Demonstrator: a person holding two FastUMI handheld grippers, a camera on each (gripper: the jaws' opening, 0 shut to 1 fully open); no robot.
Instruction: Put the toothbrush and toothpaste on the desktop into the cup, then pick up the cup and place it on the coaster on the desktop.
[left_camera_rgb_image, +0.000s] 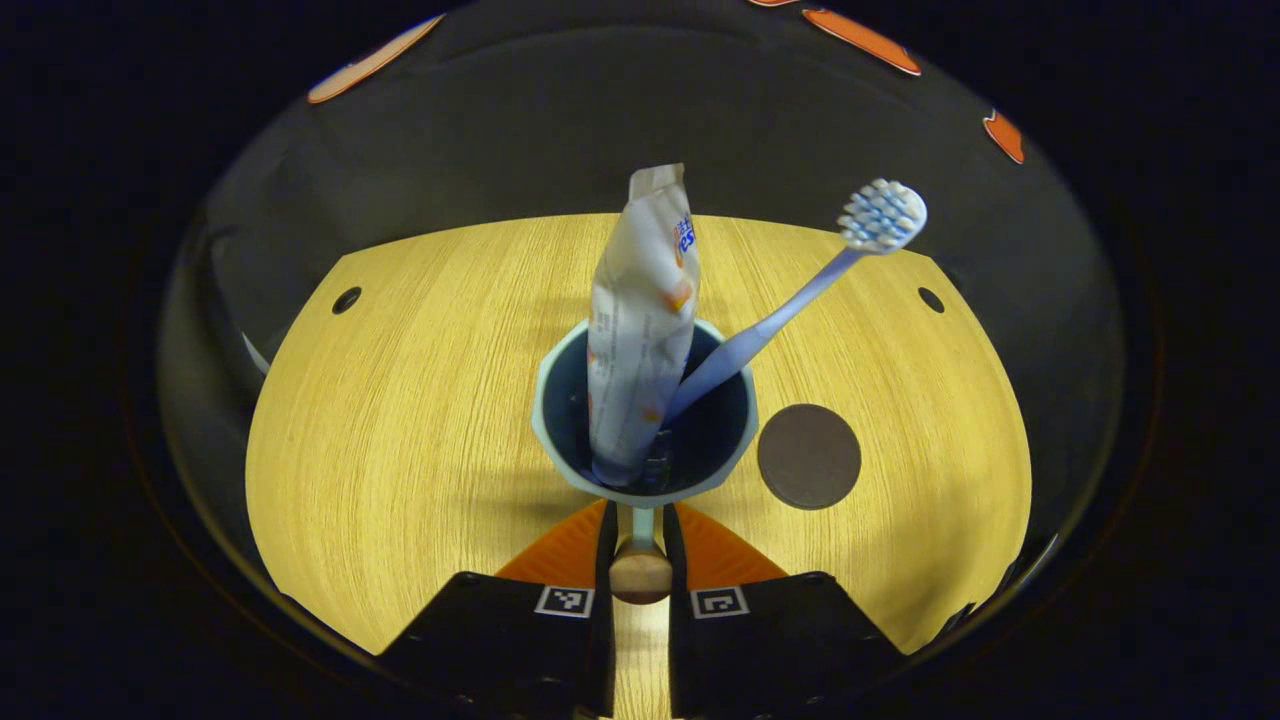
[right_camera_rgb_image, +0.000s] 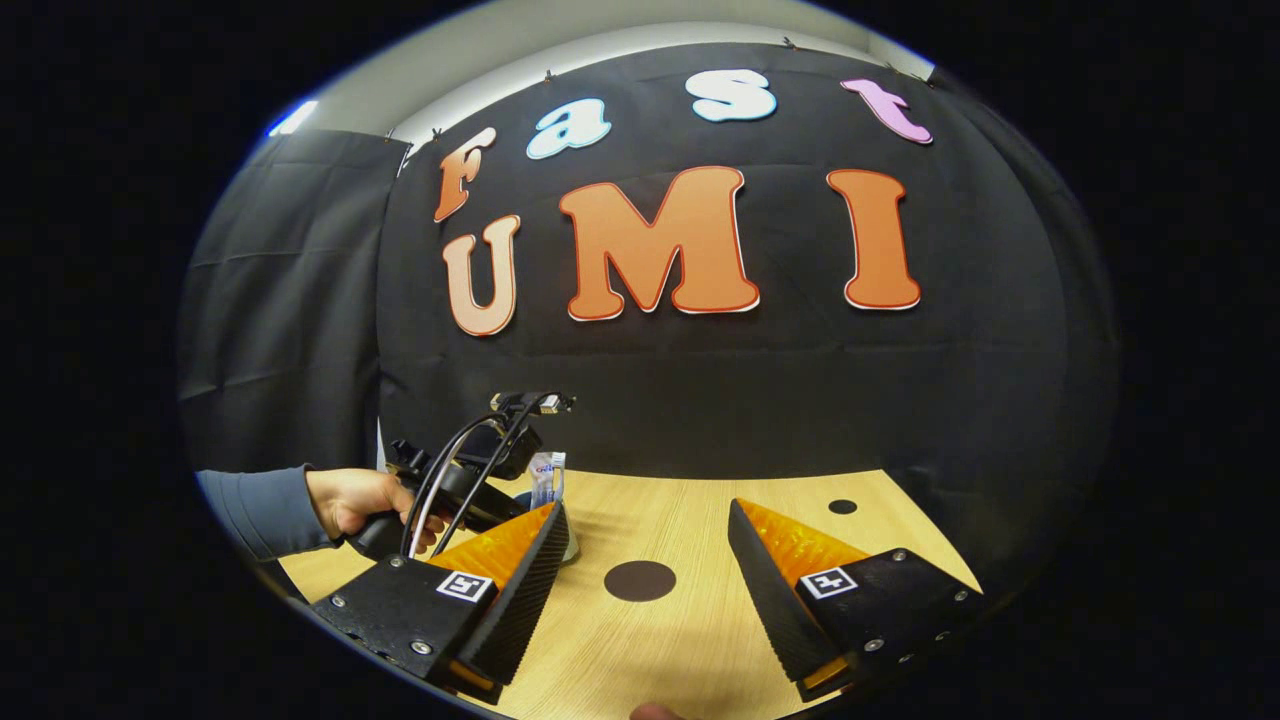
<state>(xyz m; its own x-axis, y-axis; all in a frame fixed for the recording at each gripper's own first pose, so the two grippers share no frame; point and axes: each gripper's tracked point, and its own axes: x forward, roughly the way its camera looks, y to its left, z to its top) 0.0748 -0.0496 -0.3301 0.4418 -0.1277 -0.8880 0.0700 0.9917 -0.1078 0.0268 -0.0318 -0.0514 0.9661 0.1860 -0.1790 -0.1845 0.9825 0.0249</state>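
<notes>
Left claw (left_camera_rgb_image: 640, 545) pinches cup handle (left_camera_rgb_image: 640, 572) between both fingers, ready to carry. Cup (left_camera_rgb_image: 645, 420) upright on counter (left_camera_rgb_image: 400, 430); toothpaste (left_camera_rgb_image: 640, 330) and toothbrush (left_camera_rgb_image: 790, 310) lean inside, loading apparently done. Coaster (left_camera_rgb_image: 809, 456) just beside cup. Right claw (right_camera_rgb_image: 640, 560) open, empty, low over counter. Hand (right_camera_rgb_image: 350, 503) grips left handle level.

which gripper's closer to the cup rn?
Left. The left gripper is shut on the cup's handle; the right gripper hangs open, apart from the cup, above the coaster.
</notes>
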